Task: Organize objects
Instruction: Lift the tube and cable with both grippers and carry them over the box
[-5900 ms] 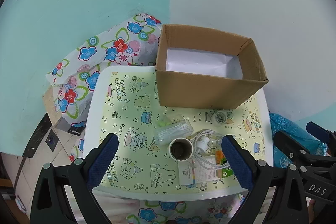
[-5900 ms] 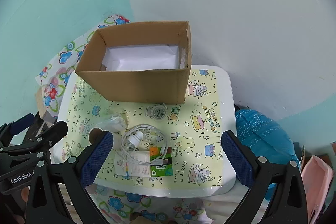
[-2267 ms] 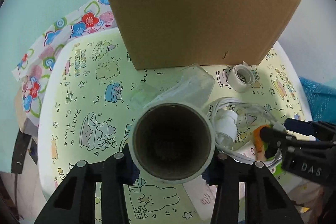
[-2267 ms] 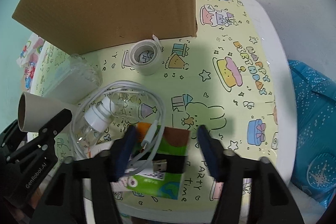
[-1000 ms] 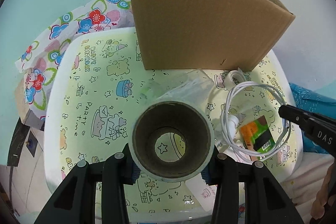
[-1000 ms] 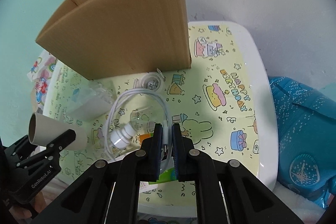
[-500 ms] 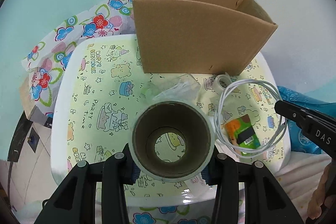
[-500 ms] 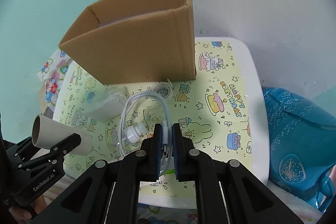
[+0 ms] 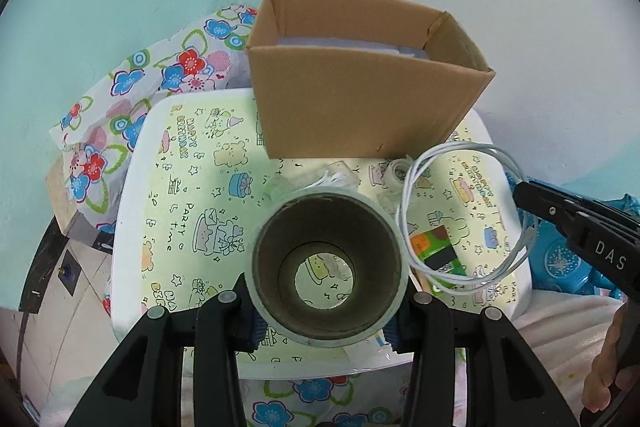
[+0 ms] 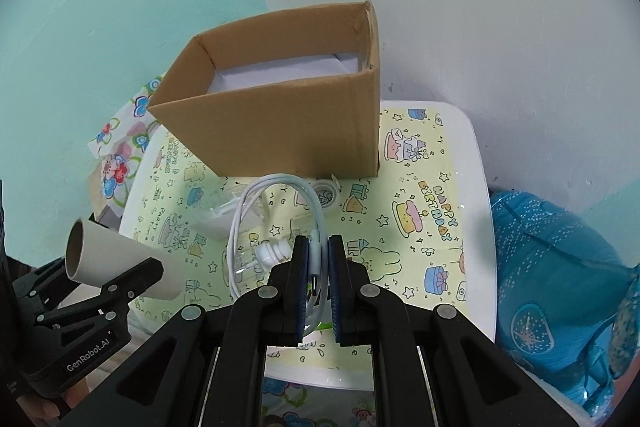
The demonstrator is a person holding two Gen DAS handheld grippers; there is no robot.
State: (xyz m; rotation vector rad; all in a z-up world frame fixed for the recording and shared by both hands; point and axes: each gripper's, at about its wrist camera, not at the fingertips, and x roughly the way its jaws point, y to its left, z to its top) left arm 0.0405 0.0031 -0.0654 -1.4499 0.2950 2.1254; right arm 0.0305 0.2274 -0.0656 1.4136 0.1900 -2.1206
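Observation:
My left gripper (image 9: 324, 315) is shut on a cardboard tube (image 9: 326, 227), held end-on above the table so I look straight through it. The same tube (image 10: 120, 259) shows at lower left in the right wrist view. My right gripper (image 10: 318, 267) is shut on a coiled white cable (image 10: 256, 211), which hangs clear of the yellow birthday cloth; the cable (image 9: 460, 151) and right gripper (image 9: 560, 215) also appear at right in the left wrist view. An open cardboard box (image 9: 360, 107) stands at the back of the white table (image 9: 132, 227), with white paper inside.
On the cloth lie a tape roll (image 10: 326, 193), a clear plastic bag (image 10: 216, 219), a small clear bottle with a white cap (image 10: 272, 253) and a green card pack (image 9: 436, 255). A blue bag (image 10: 560, 267) sits right of the table, floral cloth (image 9: 120, 115) left.
Both grippers have risen, carrying the tube and the cable upward. The table looks smaller and the box's open top has come into view.

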